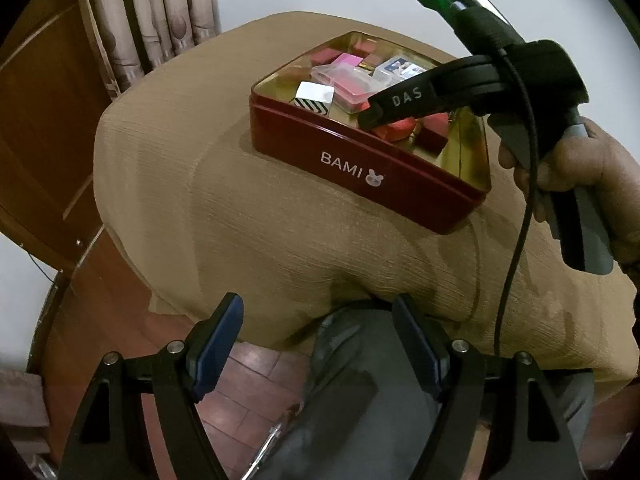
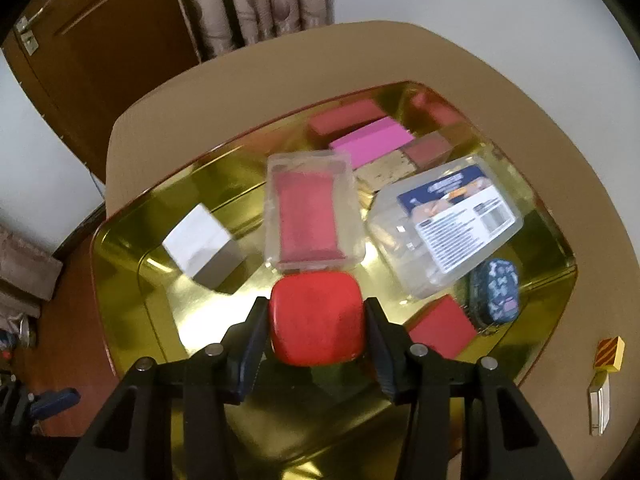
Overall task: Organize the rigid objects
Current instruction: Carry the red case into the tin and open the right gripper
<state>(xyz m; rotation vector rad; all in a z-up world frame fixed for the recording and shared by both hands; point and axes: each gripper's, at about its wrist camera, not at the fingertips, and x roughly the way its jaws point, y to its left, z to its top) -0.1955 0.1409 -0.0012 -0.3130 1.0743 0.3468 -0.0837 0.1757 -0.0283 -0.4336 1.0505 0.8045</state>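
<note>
left wrist: red tin point(image 1: 360, 168) on tan tablecloth point(image 1: 240, 220).

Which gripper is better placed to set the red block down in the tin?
Right. The right gripper is shut on the red block, directly above the tin. The left gripper is open, empty, back off the table's near edge.
</note>
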